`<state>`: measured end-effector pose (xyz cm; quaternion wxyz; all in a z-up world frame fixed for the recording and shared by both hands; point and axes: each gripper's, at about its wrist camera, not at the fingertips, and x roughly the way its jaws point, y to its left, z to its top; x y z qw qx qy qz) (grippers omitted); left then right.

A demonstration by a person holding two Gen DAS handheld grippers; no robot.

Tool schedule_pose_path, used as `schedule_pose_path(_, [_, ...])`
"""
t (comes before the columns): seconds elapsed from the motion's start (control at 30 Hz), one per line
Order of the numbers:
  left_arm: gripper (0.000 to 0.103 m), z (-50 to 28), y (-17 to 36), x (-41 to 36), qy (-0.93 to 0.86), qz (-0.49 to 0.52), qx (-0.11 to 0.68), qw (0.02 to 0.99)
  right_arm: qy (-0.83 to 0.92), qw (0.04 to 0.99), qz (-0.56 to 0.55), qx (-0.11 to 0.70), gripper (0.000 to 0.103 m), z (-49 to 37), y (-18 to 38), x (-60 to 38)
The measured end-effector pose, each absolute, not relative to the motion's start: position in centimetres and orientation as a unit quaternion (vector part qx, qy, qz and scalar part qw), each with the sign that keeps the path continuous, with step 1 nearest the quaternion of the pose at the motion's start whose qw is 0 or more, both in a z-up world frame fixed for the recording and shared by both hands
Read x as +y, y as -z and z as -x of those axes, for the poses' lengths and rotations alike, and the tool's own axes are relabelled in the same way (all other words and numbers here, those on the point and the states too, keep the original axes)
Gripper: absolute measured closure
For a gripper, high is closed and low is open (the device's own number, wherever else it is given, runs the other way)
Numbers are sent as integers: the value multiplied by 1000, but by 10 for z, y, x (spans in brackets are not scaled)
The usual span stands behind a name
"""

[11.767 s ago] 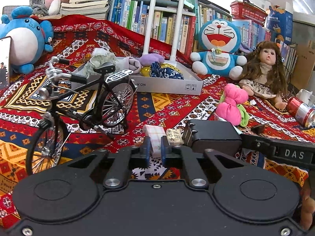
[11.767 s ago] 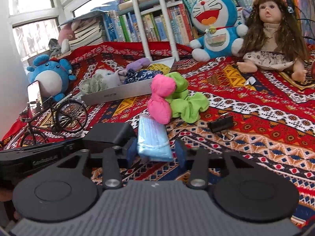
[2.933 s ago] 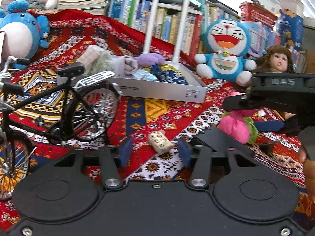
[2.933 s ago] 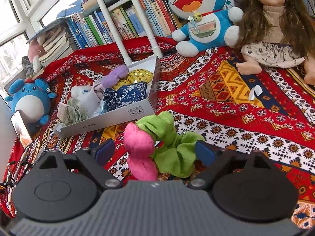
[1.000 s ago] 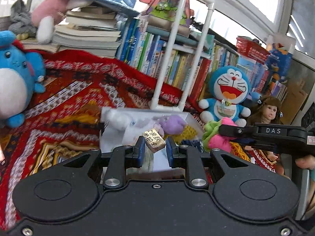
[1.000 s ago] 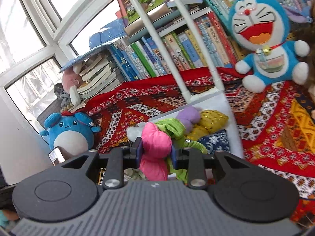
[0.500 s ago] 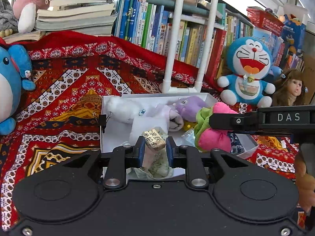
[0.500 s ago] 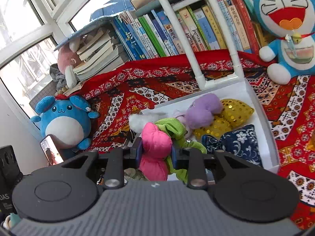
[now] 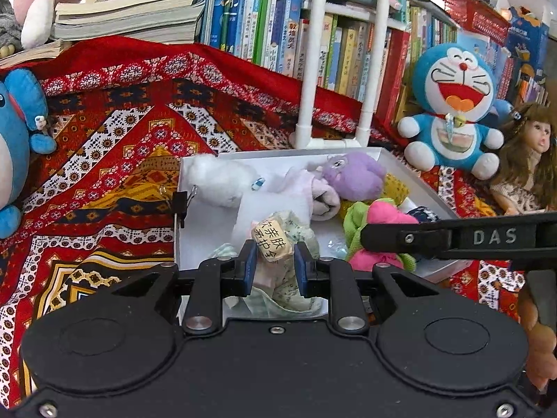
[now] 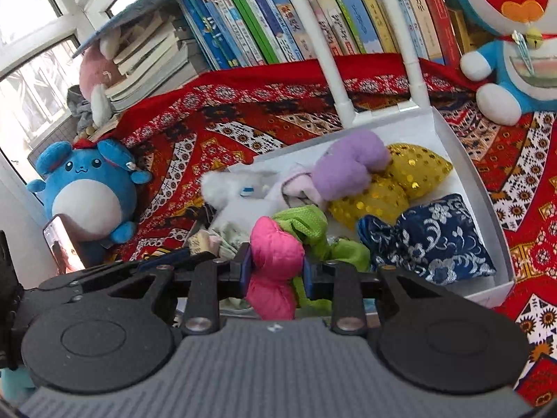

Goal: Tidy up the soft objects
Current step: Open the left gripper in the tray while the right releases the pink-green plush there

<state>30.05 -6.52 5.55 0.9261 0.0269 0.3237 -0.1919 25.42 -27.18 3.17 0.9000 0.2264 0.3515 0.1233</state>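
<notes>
My left gripper (image 9: 273, 266) is shut on a small beige packet printed with characters (image 9: 272, 241), held over the near end of the white box (image 9: 410, 170). Below the packet lies a pale green floral cloth (image 9: 285, 289). My right gripper (image 10: 275, 271) is shut on a pink and green soft toy (image 10: 275, 261), also above the box (image 10: 463, 160); from the left wrist view that toy (image 9: 383, 212) shows beside the right tool's black arm. Inside the box rest a white fluffy toy (image 9: 216, 181), a purple plush (image 10: 348, 167), gold sequin cushions (image 10: 393, 188) and a navy floral pouch (image 10: 431, 240).
A Doraemon plush (image 9: 452, 111) and a doll (image 9: 529, 167) sit right of the box. A blue round plush (image 10: 83, 191) and a phone (image 10: 62, 249) stand at the left. White pipe posts (image 9: 310, 80) and a row of books (image 9: 278, 28) rise behind the box, on a red patterned cloth (image 9: 115, 160).
Both grippers came down and forward over the white box with their loads still held; the box and its contents now fill more of each view.
</notes>
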Motion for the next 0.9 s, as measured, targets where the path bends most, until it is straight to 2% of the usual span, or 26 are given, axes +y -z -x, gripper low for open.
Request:
schedule_pose_path(0.33, [78,-307,-43,-55,173,-20,337,925,-118,893,-240,361,67,-258,-20,-273])
schedule_pose_path(0.47, [73,-307,-43,-56,178,-14,339,924,-117,894,-247,355,51,-259,-17,-273])
schedule_pose_path(0.53, [66,-306,-45,-56,183,-7,341,922,-118,897,-246,347,50,-257,-20,-273])
schedule_pose_path(0.67, [63,-301,-51,-57,188,-3,330,925,-122,910,-227,326,40,-248,-33,-272])
schedule_pose_path(0.83, [49,-290,-64,-55,188,-6,309,932,-123,924,-210,296,34,-235,-50,-276])
schedule_pose_path(0.9, [47,-287,-70,-52,189,-1,303,934,-125,926,-210,286,31,-229,-55,-279])
